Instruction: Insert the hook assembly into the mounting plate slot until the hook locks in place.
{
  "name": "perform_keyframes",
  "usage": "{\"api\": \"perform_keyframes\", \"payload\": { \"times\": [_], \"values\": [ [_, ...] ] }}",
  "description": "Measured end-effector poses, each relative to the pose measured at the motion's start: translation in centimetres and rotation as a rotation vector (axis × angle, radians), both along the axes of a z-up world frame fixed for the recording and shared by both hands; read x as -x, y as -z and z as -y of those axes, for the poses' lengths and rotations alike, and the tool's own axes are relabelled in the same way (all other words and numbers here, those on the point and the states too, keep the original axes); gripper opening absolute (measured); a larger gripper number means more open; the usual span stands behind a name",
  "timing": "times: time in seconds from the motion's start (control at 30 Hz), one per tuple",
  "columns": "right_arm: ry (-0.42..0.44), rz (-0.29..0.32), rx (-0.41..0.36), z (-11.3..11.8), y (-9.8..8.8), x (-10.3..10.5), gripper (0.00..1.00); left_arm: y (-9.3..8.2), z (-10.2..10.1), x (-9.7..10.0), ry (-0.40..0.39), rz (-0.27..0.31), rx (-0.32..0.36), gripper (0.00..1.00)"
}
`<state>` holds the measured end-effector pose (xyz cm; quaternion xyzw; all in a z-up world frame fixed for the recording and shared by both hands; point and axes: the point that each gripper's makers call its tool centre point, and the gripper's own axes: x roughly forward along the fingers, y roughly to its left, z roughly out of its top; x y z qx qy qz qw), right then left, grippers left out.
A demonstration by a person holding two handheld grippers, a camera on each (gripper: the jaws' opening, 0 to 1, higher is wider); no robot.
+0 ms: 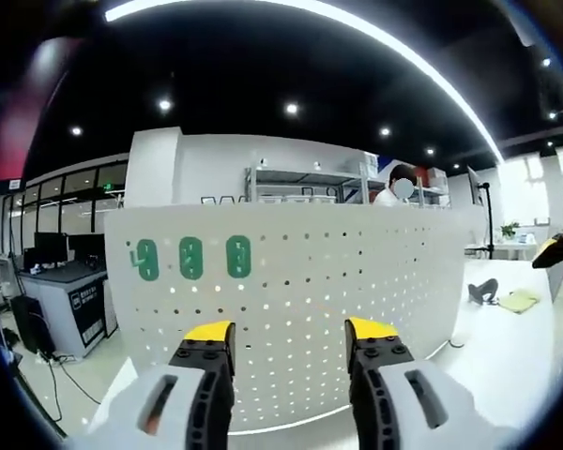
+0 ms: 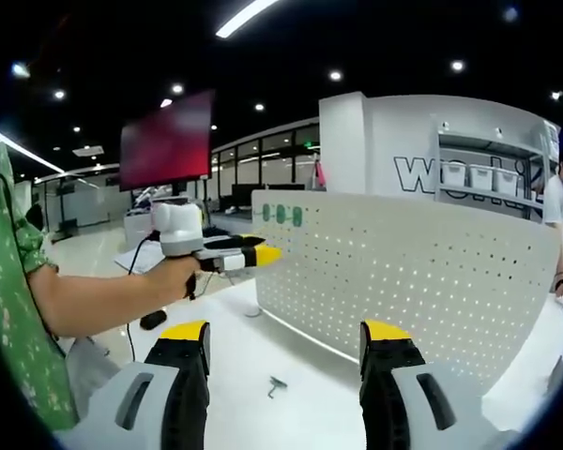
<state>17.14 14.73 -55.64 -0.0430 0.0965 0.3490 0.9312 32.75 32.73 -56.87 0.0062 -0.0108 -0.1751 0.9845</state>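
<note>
In my left gripper view, my left gripper (image 1: 290,339) stands with its yellow-tipped black jaws spread wide and nothing between them, pointed at the white perforated pegboard panel (image 1: 300,309) that stands upright on the white table (image 1: 507,366). Three green oval marks (image 1: 190,258) sit in a row near the panel's upper left corner. The panel lies ahead of my fingertips (image 1: 209,331) and apart from them (I cannot tell how near). In my right gripper view, my right gripper (image 2: 285,334) is likewise spread open and empty, its jaws rising over the bare table top. The small dark metal hook piece (image 2: 277,385) lies flat on the table between my two right jaws in the picture, but further out and lower than the tips, touched by neither. The pegboard stands beyond it, to the right. My left gripper comes in from the left of this view, held in a hand (image 2: 174,277), its yellow tip close to the panel's near edge.
</note>
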Motion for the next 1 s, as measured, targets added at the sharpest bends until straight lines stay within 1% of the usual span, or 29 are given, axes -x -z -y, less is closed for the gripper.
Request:
{"api": "perform_keyframes", "payload": {
  "times": [0.3, 0.47, 0.63, 0.8, 1.0],
  "values": [
    [-0.003, -0.004, 0.003, -0.1, 0.2, 0.6, 0.66, 0.5, 0.2, 2.6, 0.046, -0.028, 0.003, 0.51],
    [-0.001, -0.011, 0.004, -0.2, 0.5, 0.9, 0.66, 1.3, 0.4, 4.1, 0.075, -0.049, -0.002, 0.51],
    [0.0, -0.013, 0.008, -0.2, 0.7, 1.1, 0.66, 2.6, 0.6, 5.7, 0.099, -0.079, -0.005, 0.51],
    [0.007, -0.013, 0.011, 0.0, 0.8, 1.3, 0.66, 4.9, 0.5, 7.3, 0.115, -0.126, -0.013, 0.51],
    [0.008, -0.024, 0.013, 0.0, 1.3, 1.5, 0.66, 7.0, 0.6, 8.9, 0.131, -0.178, -0.014, 0.5]
  ]
}}
